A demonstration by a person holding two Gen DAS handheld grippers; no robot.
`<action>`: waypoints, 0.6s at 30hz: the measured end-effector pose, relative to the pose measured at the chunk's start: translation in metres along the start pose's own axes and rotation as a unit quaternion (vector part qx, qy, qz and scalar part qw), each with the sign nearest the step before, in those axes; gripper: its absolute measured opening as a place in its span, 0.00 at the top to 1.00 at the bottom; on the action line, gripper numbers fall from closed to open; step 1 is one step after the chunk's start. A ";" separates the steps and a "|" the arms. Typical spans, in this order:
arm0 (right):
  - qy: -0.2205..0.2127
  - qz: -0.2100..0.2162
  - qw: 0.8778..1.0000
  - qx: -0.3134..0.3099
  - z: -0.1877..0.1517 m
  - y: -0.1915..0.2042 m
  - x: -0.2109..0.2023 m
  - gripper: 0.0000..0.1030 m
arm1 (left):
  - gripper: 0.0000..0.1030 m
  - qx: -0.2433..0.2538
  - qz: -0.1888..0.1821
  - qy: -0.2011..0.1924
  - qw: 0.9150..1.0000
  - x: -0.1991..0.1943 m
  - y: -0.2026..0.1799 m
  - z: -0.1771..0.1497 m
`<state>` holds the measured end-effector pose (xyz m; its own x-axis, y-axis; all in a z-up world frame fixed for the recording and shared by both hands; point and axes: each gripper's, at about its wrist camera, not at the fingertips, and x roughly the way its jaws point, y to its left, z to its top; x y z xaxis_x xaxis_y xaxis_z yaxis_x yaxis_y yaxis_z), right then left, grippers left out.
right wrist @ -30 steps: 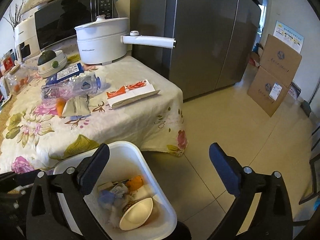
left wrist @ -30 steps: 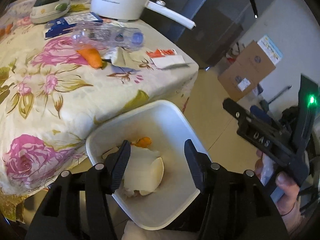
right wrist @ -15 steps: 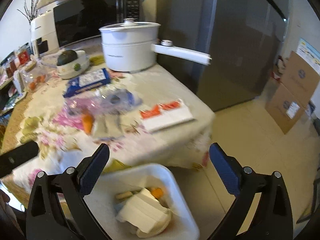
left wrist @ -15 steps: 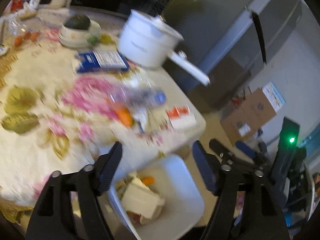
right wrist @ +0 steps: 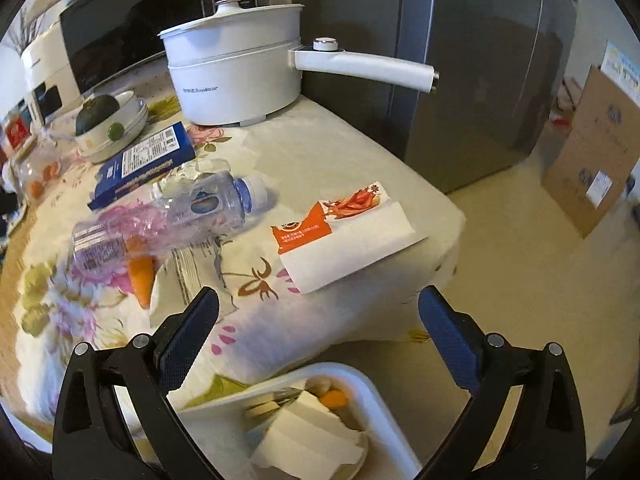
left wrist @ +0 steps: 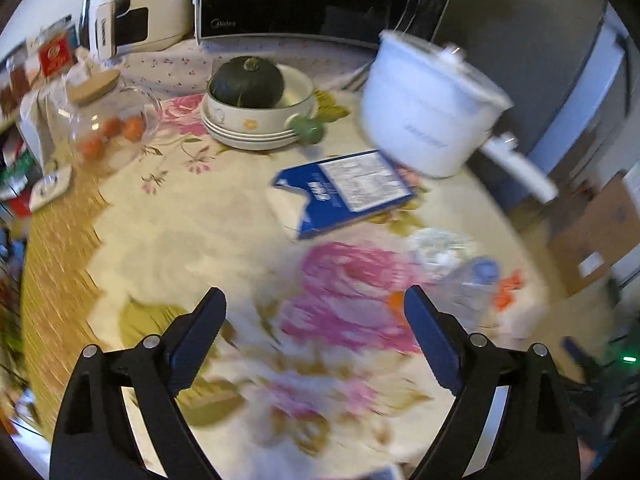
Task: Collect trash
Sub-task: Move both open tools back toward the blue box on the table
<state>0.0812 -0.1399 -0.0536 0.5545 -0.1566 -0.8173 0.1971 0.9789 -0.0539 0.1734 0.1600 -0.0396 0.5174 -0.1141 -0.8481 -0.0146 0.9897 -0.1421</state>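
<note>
We hold both grippers over the flowered tablecloth, and neither has anything in it. The left gripper has its jaws spread wide above the pink blossoms of the cloth; much of its view is smeared by motion. The right gripper is likewise spread wide, hanging over the near right corner of the table, above the white bin that stands below the table's edge.

In the bin we see a folded white carton, a bit of orange peel beyond it, and some pale scraps to the left.

The trash on the table lies together. A crushed clear plastic bottle with a blue cap lies on its side, cap pointing right. At its near left end a piece of orange peel touches it, and a flattened grey wrapper lies just near of the bottle. To the right, near the table corner, sits a white and orange paper packet, apart from the bottle. Just beyond the bottle lies a flat blue box.

Farther back stand a white pot with a long handle pointing right, a bowl holding a dark green squash, and at far left a glass jar with a wooden lid.
</note>
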 end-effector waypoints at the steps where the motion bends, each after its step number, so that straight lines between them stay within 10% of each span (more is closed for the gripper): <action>1: 0.000 0.004 1.000 0.002 0.001 0.002 0.001 0.07 | 0.15 0.005 0.004 0.004 1.000 0.007 0.000 0.002; 18: 0.018 0.030 0.999 0.007 0.010 0.010 0.007 0.07 | 0.15 0.065 0.006 0.059 0.996 0.111 -0.022 0.044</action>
<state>0.0949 -0.1329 -0.0546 0.5366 -0.0930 -0.8387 0.1757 0.9844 0.0033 0.2688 0.1297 -0.1088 0.4129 -0.1037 -0.9048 0.0952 0.9930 -0.0704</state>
